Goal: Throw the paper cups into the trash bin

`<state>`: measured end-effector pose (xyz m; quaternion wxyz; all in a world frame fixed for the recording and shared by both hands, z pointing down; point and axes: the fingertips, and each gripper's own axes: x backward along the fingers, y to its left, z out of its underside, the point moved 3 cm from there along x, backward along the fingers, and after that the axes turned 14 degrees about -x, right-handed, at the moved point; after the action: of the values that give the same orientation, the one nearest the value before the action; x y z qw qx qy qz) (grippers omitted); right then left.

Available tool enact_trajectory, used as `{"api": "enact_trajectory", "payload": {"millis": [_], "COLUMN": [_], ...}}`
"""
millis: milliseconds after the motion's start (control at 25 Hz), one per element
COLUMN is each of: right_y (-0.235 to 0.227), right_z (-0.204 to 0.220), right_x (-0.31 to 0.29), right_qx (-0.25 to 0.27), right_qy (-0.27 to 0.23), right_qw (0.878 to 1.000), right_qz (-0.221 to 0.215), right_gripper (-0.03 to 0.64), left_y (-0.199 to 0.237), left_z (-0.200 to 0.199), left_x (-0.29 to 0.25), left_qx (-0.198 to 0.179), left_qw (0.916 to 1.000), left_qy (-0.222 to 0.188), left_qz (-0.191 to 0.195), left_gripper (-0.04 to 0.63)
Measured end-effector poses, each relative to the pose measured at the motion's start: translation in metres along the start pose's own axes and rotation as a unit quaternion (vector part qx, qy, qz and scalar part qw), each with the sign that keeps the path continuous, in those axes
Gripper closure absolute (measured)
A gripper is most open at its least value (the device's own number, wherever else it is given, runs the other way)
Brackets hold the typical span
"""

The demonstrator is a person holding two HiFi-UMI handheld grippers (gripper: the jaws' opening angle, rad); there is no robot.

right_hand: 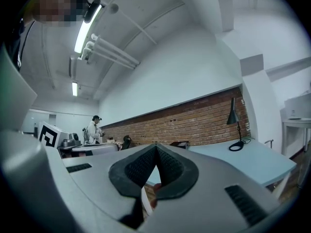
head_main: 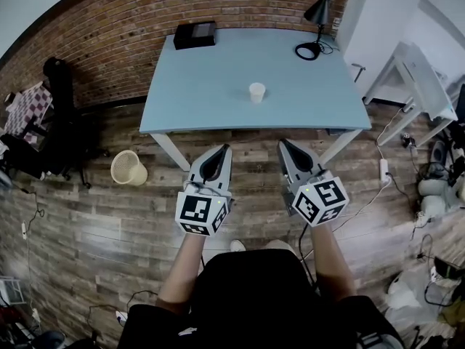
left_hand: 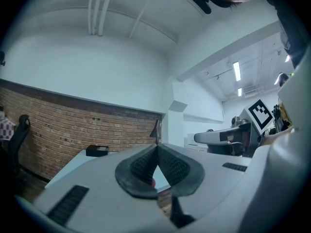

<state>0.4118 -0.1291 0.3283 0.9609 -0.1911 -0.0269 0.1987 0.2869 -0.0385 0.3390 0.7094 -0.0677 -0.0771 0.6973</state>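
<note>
The tabletop [head_main: 211, 86] takes up the upper middle of the head view. The one paper cup [head_main: 256, 91] stands upright near its centre, well apart from anything else on it. The bin [head_main: 128, 168] stands on the floor [head_main: 80, 224] off the tabletop's near-left corner, at about 8 o'clock from the cup.

No cup is held, so the step in hand looks like the reach for the cup. The next move calls for one gripper to spread its jaws, pass over the near edge and close lightly on the cup's wall, since thin paper would likely crush. The cup would then have to be carried to the bin.

Both forearms stretch forward side by side. The left gripper [head_main: 224, 150] and the right gripper [head_main: 283, 144] point level toward 12 o'clock, their tips just short of the tabletop's near edge. The cup lies at about 1 o'clock from the left gripper and 11 o'clock from the right, and the bin at 9 o'clock from the left. Each gripper view shows the jaws pressed together with nothing between them.
</note>
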Motion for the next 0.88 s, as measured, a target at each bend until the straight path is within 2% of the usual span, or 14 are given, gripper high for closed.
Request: {"api": "enact_trajectory", "payload": {"millis": [440, 880], "right_y": [0.008, 0.007], "right_z": [0.017, 0.013], "right_x": [-0.014, -0.047], "right_qx": [0.004, 0.001], "right_qy": [0.019, 0.021], "right_qw": [0.999, 0.999], "right_qz": [0.041, 0.025], "right_gripper": [0.614, 0.614], "left_y": [0.014, 0.034], "left_z": [0.016, 0.015], "left_x": [-0.005, -0.015], "left_qx": [0.033, 0.022], "left_qw": [0.9988, 0.9994], "left_qy": [-0.012, -0.011], "left_qz": [0.035, 0.023], "left_gripper": [0.594, 0.594]}}
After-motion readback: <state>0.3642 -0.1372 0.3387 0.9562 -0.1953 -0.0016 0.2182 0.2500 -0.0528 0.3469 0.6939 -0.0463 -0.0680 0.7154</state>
